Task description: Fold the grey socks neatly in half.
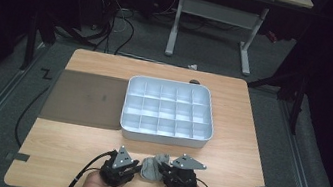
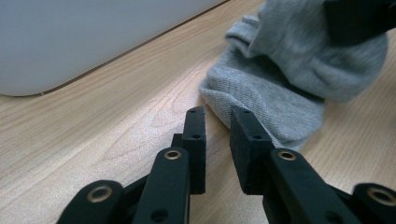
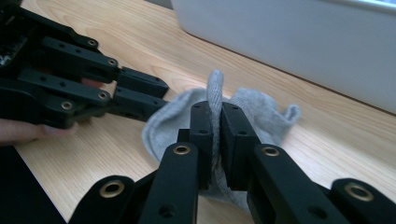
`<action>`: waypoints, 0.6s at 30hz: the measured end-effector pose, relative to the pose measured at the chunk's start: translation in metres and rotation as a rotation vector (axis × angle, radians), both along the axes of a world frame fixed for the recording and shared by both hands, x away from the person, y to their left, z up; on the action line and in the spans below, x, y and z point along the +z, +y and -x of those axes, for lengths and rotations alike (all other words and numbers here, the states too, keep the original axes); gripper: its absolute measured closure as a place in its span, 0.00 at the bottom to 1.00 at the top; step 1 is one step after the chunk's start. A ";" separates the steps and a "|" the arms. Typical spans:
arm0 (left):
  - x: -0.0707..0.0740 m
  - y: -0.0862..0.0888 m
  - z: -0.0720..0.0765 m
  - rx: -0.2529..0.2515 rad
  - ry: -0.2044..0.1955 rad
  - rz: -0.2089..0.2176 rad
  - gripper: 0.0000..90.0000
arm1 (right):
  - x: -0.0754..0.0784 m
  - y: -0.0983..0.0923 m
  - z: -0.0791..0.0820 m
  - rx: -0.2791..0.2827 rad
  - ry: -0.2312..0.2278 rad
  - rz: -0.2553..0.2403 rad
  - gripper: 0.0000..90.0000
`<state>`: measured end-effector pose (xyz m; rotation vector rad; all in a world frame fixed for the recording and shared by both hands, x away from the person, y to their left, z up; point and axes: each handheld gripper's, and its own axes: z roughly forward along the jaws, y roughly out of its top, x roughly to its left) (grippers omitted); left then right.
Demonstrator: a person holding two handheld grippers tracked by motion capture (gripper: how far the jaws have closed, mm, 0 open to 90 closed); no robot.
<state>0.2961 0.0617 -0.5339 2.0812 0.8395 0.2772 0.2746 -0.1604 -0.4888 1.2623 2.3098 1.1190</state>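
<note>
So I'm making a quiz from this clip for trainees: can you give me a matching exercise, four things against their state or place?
Things:
1. grey sock
2. white divided tray
3. left gripper
4. dark mat

States or places:
A. jaws slightly apart, holding nothing
B. lies flat to the tray's left
C. pinched by the right gripper
D. compartments all empty

Pairs: 1-C, 2-D, 3-A, 4-B

I see a dark mat [image 1: 83, 98] lying flat on the wooden table [image 1: 244, 131], with grey floor [image 1: 325, 164] around it.
</note>
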 end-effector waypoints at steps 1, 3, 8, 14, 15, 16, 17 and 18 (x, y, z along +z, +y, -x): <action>0.000 0.000 0.000 -0.001 -0.001 0.000 0.85 | -0.001 0.003 -0.001 0.003 -0.001 -0.002 0.94; 0.000 0.000 0.000 -0.006 0.000 0.001 0.85 | -0.001 0.009 -0.001 0.009 -0.009 -0.003 0.94; 0.000 0.000 0.001 -0.010 -0.002 0.014 0.85 | 0.001 0.018 -0.003 0.021 -0.022 -0.008 0.95; 0.011 0.007 0.008 -0.011 -0.010 0.116 0.80 | 0.002 0.019 -0.004 0.012 -0.034 0.003 0.97; 0.015 0.004 0.012 -0.009 -0.027 0.136 0.79 | 0.001 0.019 -0.004 0.013 -0.033 0.008 0.97; 0.015 0.004 0.012 -0.009 -0.027 0.136 0.78 | 0.001 0.020 -0.004 0.013 -0.035 0.008 0.97; 0.014 0.000 0.012 0.000 -0.031 0.092 0.78 | 0.001 0.020 -0.004 0.013 -0.040 0.010 0.97; 0.010 -0.002 0.011 0.010 -0.014 0.067 0.77 | 0.001 0.020 -0.004 0.012 -0.042 0.009 0.97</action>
